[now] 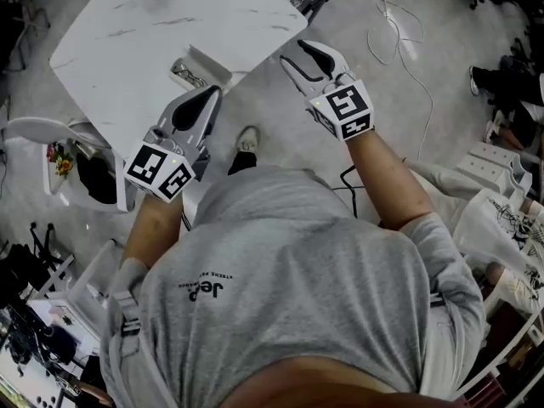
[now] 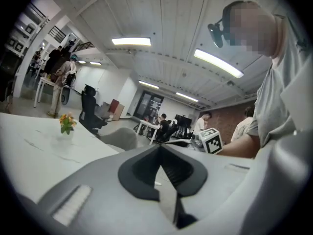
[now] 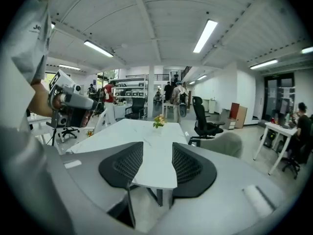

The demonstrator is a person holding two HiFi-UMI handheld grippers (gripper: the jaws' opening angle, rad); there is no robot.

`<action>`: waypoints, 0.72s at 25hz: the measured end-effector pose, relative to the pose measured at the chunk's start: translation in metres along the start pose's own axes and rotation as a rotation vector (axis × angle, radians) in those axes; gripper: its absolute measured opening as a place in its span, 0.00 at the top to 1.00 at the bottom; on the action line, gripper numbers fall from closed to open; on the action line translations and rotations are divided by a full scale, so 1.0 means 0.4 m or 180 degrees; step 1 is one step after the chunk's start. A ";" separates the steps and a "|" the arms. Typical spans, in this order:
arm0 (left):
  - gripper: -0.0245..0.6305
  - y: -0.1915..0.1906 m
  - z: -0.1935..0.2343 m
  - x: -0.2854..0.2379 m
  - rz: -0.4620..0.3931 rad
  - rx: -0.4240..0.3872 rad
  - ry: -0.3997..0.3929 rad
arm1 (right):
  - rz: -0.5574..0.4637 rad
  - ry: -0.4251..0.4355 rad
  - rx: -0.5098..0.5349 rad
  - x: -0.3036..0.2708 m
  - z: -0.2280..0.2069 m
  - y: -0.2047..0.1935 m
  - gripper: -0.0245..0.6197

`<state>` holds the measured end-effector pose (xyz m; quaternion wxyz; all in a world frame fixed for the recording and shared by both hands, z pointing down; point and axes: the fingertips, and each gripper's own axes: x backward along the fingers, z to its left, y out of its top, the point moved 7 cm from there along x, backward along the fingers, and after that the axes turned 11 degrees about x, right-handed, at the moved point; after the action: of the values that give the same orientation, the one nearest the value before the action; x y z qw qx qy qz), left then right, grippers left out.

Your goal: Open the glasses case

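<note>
A pale glasses case [image 1: 202, 65] lies at the near edge of the white marble table [image 1: 127, 41]; it looks open, with something dark and patterned at its left end. My left gripper [image 1: 212, 93] hangs just below that edge, near the case, and its dark pads meet at the tips [image 2: 160, 148] with nothing between them. My right gripper [image 1: 299, 53] is raised over the floor to the right of the table corner. It stands open and empty, and the tabletop [image 3: 146, 141] shows through the gap between its pads [image 3: 128, 163]. Neither gripper view shows the case.
A small flower pot [image 3: 158, 122] stands at the table's far end. A white chair [image 1: 51, 134] is at the left, cables [image 1: 399, 41] run over the floor, and bags [image 1: 501, 215] lie at the right. Office chairs [image 3: 203, 119], desks and people fill the room behind.
</note>
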<state>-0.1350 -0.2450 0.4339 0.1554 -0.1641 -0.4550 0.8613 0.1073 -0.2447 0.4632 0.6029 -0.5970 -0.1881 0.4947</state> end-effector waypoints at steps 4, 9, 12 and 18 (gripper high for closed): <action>0.89 0.023 -0.105 -0.097 0.0076 -0.0107 -0.0324 | -0.0113 -0.0422 -0.0162 0.196 -0.082 0.018 0.70; 0.89 0.035 -0.266 -0.251 0.0256 -0.0266 -0.0882 | -0.0213 -0.1013 -0.0329 0.470 -0.148 0.017 0.72; 0.89 0.035 -0.372 -0.348 0.0382 -0.0373 -0.1241 | -0.0224 -0.1405 -0.0394 0.636 -0.170 0.004 0.76; 0.89 -0.001 -0.567 -0.492 0.0613 -0.0481 -0.1820 | -0.0151 -0.2057 -0.0518 0.918 -0.165 -0.043 0.84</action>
<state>0.1381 -0.1607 0.3414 -0.0739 0.0314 -0.5253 0.8471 0.3291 0.0250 0.3308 0.4738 -0.4508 -0.4224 0.6277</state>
